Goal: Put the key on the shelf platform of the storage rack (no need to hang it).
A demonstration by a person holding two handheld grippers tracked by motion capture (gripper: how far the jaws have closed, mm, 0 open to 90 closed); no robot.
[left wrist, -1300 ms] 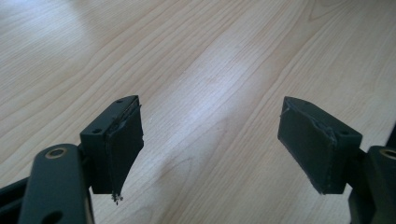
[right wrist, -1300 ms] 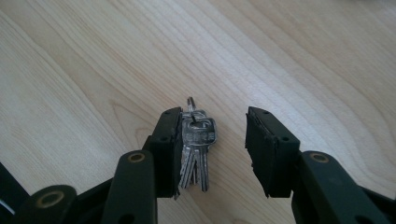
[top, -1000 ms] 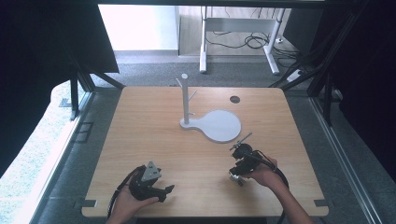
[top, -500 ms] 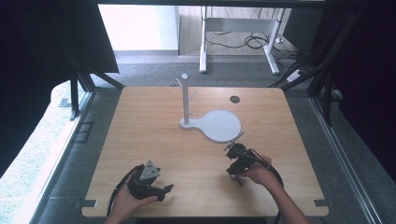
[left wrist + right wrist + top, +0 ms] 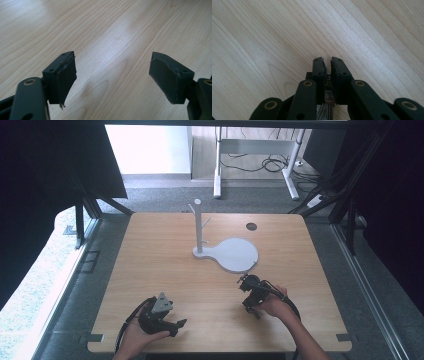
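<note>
My left gripper (image 5: 178, 324) rests low over the wooden table (image 5: 150, 265) near the front left edge, held in a hand. Its jaws stand wide apart (image 5: 112, 75) with only bare wood between them. My right gripper (image 5: 244, 280) is held just in front of the white round plate (image 5: 235, 254). Its jaws have just been closing and now stand almost together (image 5: 327, 61), with nothing between the pads. A white post with short pegs (image 5: 198, 227) rises from the plate's left end.
A small dark round hole (image 5: 251, 226) sits in the tabletop at the back right. Black cables trail from both grippers toward the front edge. Beyond the table are grey floor, dark frame struts and a white desk frame (image 5: 255, 150).
The right gripper's jaws have closed from spread to nearly touching. The right hand has drawn slightly back from the white plate. The left gripper has stayed where it was.
</note>
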